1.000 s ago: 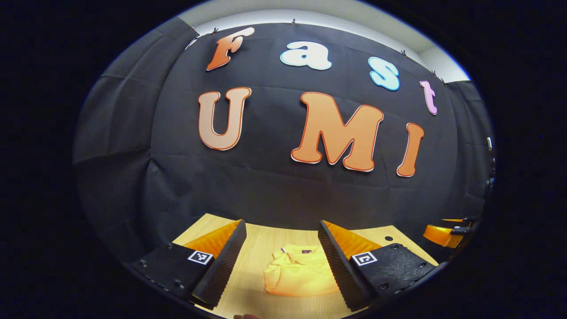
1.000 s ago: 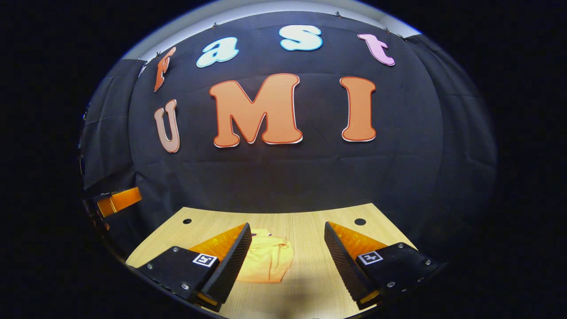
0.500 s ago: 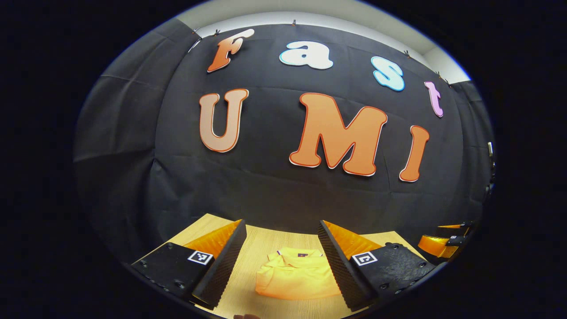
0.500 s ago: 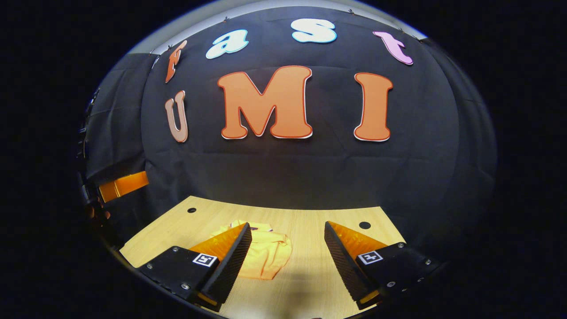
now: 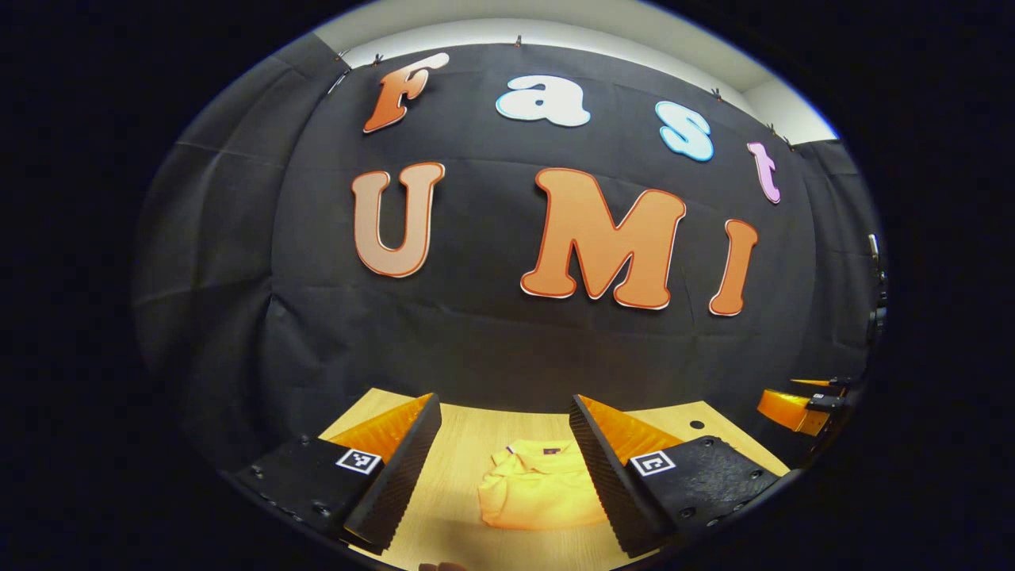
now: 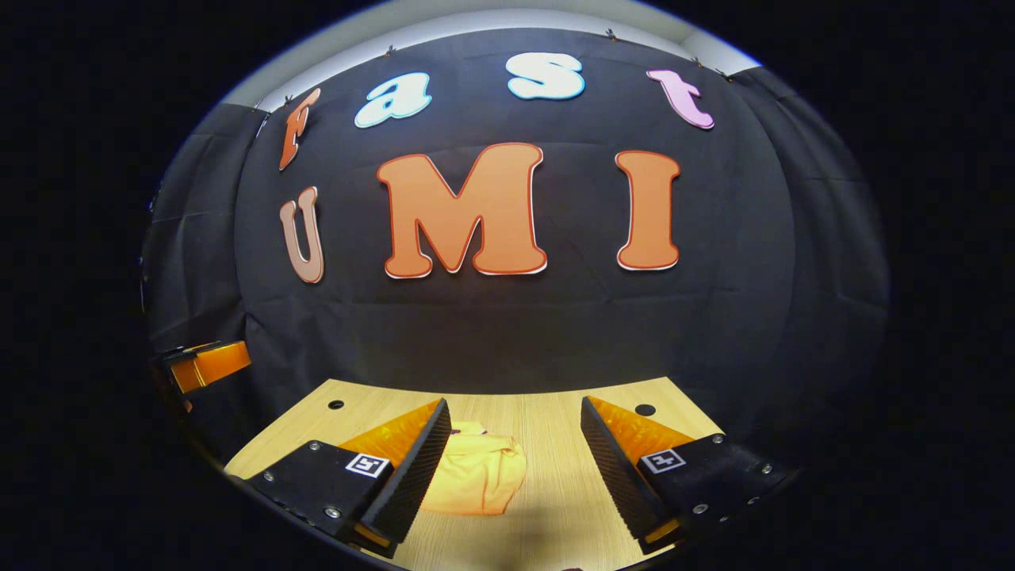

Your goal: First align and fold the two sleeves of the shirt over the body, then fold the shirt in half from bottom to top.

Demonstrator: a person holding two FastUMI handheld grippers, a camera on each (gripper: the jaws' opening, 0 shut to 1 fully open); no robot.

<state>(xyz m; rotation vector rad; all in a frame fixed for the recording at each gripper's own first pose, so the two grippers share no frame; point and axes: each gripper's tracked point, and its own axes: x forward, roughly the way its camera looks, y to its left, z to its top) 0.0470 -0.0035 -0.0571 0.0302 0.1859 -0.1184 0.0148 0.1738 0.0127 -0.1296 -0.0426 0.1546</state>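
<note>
Shirt [image 5: 539, 492] folded, beyond left hand-held gripper [image 5: 504, 464]

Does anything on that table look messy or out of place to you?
Nothing much stands out. The yellow shirt lies folded into a compact bundle on the wooden table, its collar toward the wall. Its right edge bulges a little rather than lying flat. Both tongs, left and right, are open above it, touching nothing.
</note>
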